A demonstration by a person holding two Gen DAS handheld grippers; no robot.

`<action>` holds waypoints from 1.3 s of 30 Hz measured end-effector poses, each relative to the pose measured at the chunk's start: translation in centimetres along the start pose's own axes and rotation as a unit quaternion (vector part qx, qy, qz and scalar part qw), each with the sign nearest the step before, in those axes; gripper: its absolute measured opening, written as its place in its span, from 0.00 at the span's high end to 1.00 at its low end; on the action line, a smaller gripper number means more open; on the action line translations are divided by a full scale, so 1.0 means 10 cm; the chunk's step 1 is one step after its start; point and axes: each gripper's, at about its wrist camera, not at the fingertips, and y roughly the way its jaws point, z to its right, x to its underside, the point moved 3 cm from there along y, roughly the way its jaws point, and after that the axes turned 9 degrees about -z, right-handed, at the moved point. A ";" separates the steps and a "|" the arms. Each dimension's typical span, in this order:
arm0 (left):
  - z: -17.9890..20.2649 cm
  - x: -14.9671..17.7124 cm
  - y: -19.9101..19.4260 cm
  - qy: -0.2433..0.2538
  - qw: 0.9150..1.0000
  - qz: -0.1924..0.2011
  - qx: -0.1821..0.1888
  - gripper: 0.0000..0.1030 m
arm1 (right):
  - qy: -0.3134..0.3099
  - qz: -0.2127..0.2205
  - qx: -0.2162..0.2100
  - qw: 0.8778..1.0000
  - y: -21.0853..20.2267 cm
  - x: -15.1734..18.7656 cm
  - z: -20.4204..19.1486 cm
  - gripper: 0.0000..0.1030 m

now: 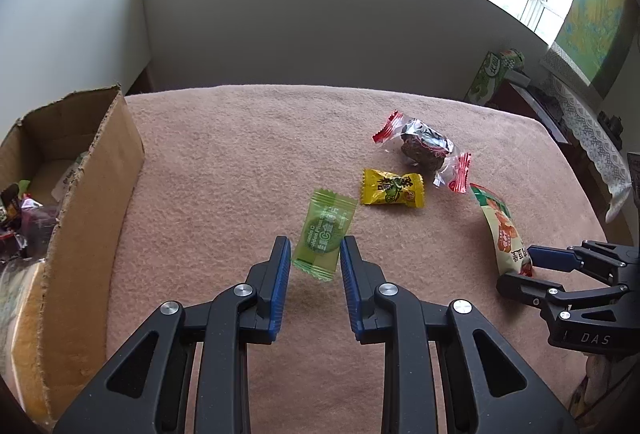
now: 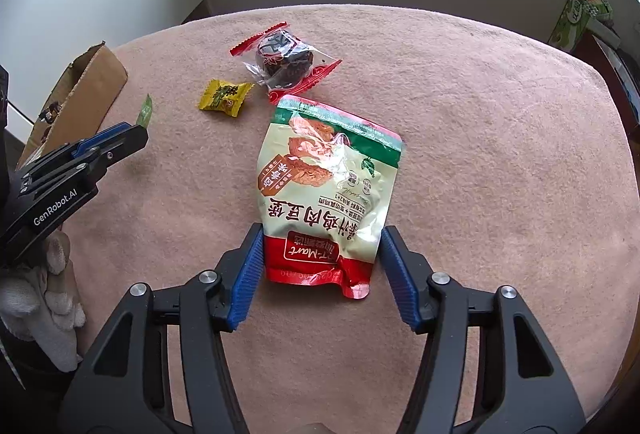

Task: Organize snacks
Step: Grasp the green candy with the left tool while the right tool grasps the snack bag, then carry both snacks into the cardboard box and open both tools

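Observation:
My left gripper (image 1: 315,254) holds a green candy wrapper (image 1: 325,234) between its blue pads, lifted off the pink cloth; a shadow lies under it. My right gripper (image 2: 322,242) has its jaws on both sides of the lower end of a cream and red snack pouch (image 2: 326,186) that lies on the cloth; the pads touch its edges. A yellow candy (image 1: 392,189) and a clear red-ended wrapped dark cake (image 1: 424,148) lie on the cloth further off. The pouch (image 1: 502,230) and the right gripper (image 1: 524,266) also show in the left wrist view.
An open cardboard box (image 1: 86,194) with several snacks inside stands at the table's left edge. The pink cloth (image 1: 240,154) covers the table. A green carton (image 1: 490,76) and a lace-covered shelf (image 1: 588,130) stand beyond the right edge. A wall is behind the table.

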 end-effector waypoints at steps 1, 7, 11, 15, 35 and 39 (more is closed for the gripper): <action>0.01 0.00 -0.01 0.001 1.000 0.001 -0.001 0.77 | 0.002 0.002 -0.001 1.000 -0.02 0.01 0.02 0.43; 0.01 0.03 -0.11 0.007 1.000 0.012 -0.005 0.77 | -0.003 0.022 0.008 1.000 -0.18 0.12 0.02 0.43; -0.01 0.04 -0.19 0.007 1.000 0.021 -0.002 0.77 | 0.000 0.038 0.015 0.999 -0.30 0.14 0.01 0.44; -0.02 0.07 -0.30 0.004 0.999 0.032 0.000 0.77 | 0.000 0.052 0.013 0.999 -0.46 0.12 -0.02 0.44; -0.28 0.35 -1.08 -0.008 0.993 0.114 -0.022 0.77 | -0.075 0.096 -0.016 0.992 -0.81 -0.13 -1.04 0.44; -0.50 0.39 -1.20 -0.024 0.991 0.126 -0.030 0.77 | -0.097 0.096 -0.022 0.990 -0.78 -0.20 -1.34 0.44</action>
